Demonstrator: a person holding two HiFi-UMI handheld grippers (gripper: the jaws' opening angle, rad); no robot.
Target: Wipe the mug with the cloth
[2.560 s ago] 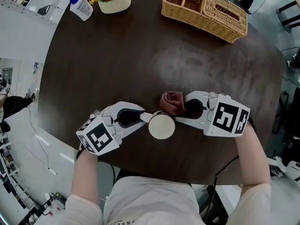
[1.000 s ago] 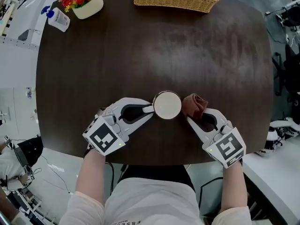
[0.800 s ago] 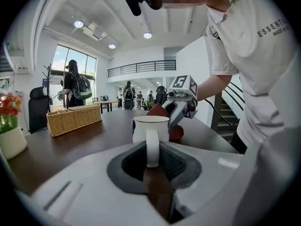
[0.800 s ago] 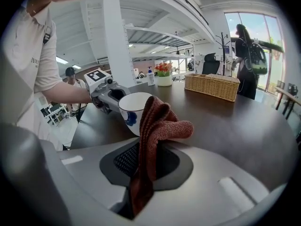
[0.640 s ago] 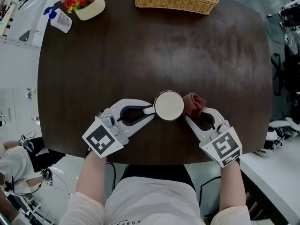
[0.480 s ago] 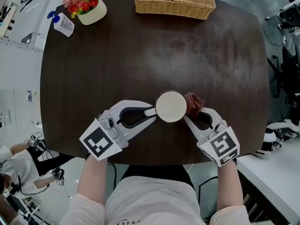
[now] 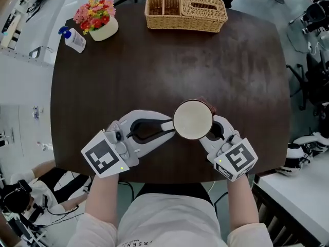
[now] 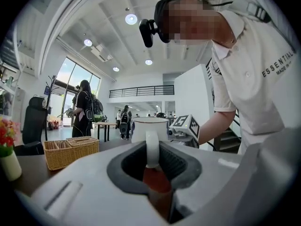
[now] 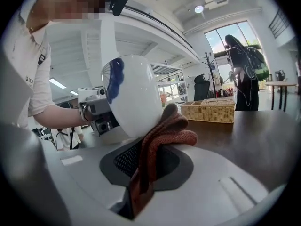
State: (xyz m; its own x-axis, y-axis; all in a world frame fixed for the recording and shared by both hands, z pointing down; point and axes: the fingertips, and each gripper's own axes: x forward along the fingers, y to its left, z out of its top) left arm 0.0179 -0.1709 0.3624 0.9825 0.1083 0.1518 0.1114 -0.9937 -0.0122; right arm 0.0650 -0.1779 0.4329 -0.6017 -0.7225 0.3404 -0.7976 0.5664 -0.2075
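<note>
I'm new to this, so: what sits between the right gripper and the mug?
A reddish-brown cloth, which the right gripper clamps and presses against the mug; the right gripper view shows it.

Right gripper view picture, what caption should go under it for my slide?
Right claw presses a reddish-brown cloth against the white mug, wicker basket behind.

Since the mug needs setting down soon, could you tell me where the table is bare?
The widest bare patch of table lies between the wicker basket at the far edge and the mug; the right side is bare too. Crowded: the far-left corner with flower pot and bottle, and the near edge around the left gripper, right gripper and cloth.
</note>
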